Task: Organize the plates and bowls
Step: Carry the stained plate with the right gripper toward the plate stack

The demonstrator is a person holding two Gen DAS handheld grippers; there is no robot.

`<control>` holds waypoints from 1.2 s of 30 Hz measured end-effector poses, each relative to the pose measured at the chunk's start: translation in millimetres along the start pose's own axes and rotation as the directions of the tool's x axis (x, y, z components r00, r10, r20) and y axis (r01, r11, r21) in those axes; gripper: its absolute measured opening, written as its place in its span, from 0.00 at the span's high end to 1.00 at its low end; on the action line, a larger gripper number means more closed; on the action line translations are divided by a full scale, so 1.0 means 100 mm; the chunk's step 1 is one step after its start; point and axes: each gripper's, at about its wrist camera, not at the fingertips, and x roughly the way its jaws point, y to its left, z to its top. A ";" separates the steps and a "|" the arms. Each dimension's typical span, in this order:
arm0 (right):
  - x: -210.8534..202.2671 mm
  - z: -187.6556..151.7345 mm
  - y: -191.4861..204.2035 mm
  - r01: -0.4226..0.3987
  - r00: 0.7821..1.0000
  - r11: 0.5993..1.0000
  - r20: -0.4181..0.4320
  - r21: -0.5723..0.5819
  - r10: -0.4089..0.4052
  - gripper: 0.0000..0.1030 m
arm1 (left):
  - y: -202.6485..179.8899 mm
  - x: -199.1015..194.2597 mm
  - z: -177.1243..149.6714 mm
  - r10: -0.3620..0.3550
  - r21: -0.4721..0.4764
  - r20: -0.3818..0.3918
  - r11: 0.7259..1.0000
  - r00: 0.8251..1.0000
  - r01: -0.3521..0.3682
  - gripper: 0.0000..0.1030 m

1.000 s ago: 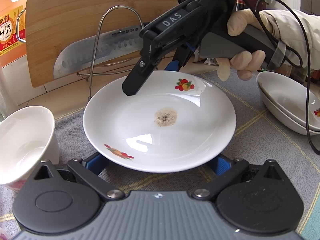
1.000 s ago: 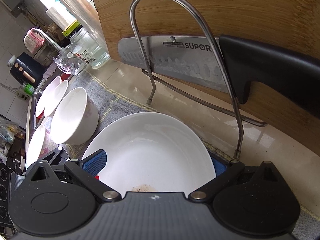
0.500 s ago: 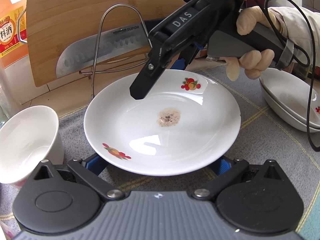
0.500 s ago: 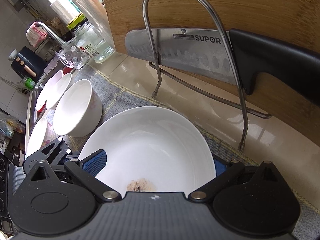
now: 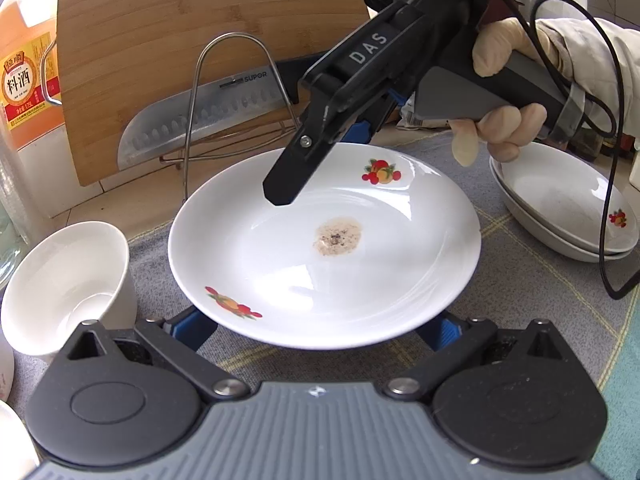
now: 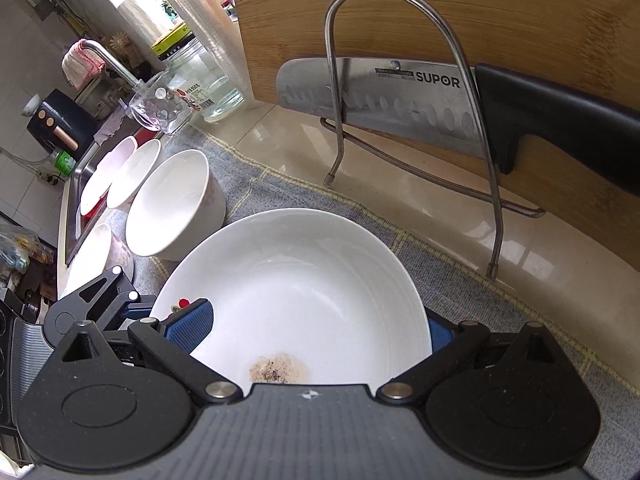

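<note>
A white plate [image 5: 320, 272] with fruit decals and a brown stain in its middle lies over the grey mat [image 5: 540, 304]. My left gripper [image 5: 314, 328] is open, and its blue pads show under the plate's near rim on both sides. My right gripper [image 6: 314, 326] is open at the far rim, held by a gloved hand [image 5: 504, 128]. One black finger [image 5: 288, 176] hangs above the plate [image 6: 304, 280]. In the right wrist view one pad lies over the rim and the other is hidden behind it.
A deep white bowl [image 5: 64, 280] [image 6: 172, 208] stands left of the plate, with more bowls [image 6: 132, 172] beyond it by the sink. Stacked shallow dishes [image 5: 560, 208] sit right. Behind are a wire rack [image 6: 334, 80], a knife [image 6: 380, 96], a cutting board [image 5: 180, 20] and a bottle [image 5: 24, 80].
The right gripper has shifted slightly rightward over the plate's far side, so the rack and knife slid right in its view. The plate has kept its place between the left fingers.
</note>
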 end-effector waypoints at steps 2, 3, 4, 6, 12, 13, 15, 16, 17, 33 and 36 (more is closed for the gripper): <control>-0.04 -0.03 0.04 0.001 1.000 1.000 0.003 -0.003 -0.001 0.00 | 0.00 -0.03 0.00 -0.003 -0.002 0.001 1.000 1.000 0.003 0.01; -0.06 -0.04 0.07 0.002 1.000 1.000 0.005 -0.004 -0.002 0.00 | -0.01 -0.05 0.00 -0.003 -0.002 0.001 1.000 1.000 0.003 0.01; -0.08 -0.05 0.09 0.002 1.000 1.000 0.008 -0.005 -0.002 0.00 | -0.02 -0.07 -0.01 -0.004 -0.003 0.000 1.000 1.000 0.004 0.01; -0.11 -0.08 0.13 0.001 1.000 1.000 0.015 -0.004 -0.001 0.00 | -0.04 -0.10 -0.01 -0.006 -0.004 0.002 1.000 1.000 0.006 0.01; -0.23 -0.21 0.25 0.011 0.999 1.000 0.033 0.002 -0.011 0.00 | -0.11 -0.20 -0.01 -0.011 0.008 0.000 1.000 1.000 0.011 0.01; -0.25 -0.24 0.27 0.011 0.999 1.000 0.037 0.005 -0.012 0.00 | -0.13 -0.22 -0.02 -0.015 0.009 0.000 1.000 1.000 0.015 0.01; -0.29 -0.29 0.31 0.014 0.999 1.000 0.042 0.008 -0.014 0.00 | -0.15 -0.25 -0.01 -0.021 0.010 0.000 1.000 1.000 0.021 0.01; -0.31 -0.32 0.32 0.016 0.999 1.000 0.044 0.010 -0.017 0.00 | -0.18 -0.26 -0.01 -0.025 0.011 -0.001 1.000 1.000 0.025 0.01; -0.33 -0.35 0.34 0.018 0.999 1.000 0.047 0.011 -0.019 0.00 | -0.19 -0.27 0.00 -0.027 0.014 -0.002 1.000 1.000 0.027 0.01; -0.69 -0.92 0.56 0.024 0.996 0.998 0.086 0.057 -0.029 0.00 | -0.65 -0.62 -0.05 -0.062 0.073 -0.028 0.995 0.998 0.064 0.01; -0.76 -1.03 0.56 0.025 0.995 0.997 0.094 0.072 -0.032 0.00 | -0.73 -0.63 -0.02 -0.077 0.084 -0.034 0.993 0.996 0.079 0.01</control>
